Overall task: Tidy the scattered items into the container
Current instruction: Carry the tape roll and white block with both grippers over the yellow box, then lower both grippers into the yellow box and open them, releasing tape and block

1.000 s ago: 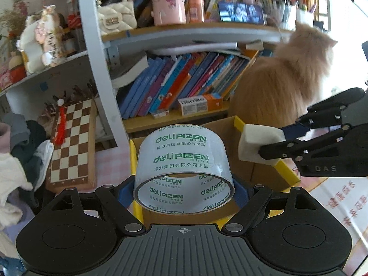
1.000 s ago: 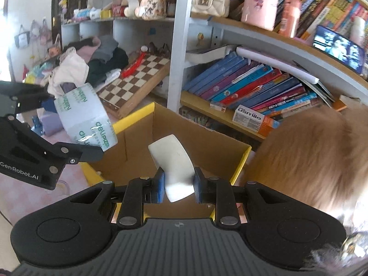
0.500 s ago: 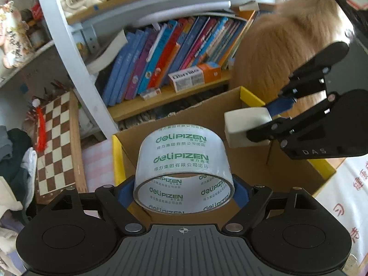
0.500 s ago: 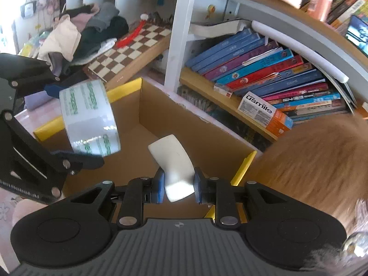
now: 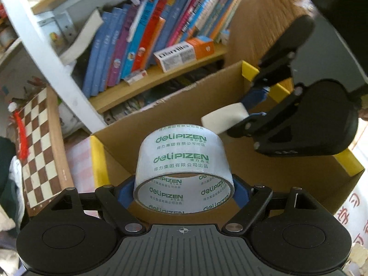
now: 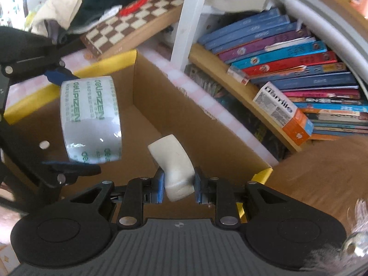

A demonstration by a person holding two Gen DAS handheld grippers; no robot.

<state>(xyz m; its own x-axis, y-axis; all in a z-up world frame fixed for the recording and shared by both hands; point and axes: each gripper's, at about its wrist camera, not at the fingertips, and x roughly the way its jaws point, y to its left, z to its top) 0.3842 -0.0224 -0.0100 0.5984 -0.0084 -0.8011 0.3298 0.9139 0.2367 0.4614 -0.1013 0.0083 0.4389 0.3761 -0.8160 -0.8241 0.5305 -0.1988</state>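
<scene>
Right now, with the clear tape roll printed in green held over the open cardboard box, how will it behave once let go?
The clear tape roll printed in green looks like a stiff hollow ring, so the left gripper probably won't crush it. Being round, it may roll after landing, though the cardboard box walls should stop it. It likely weighs little for its size.

The box (image 6: 174, 105) is open on top and its floor is bare, so both grippers can pass down. The bookshelf (image 6: 241, 92) stands just behind the far wall; the chessboard (image 5: 39, 147) is left.
</scene>
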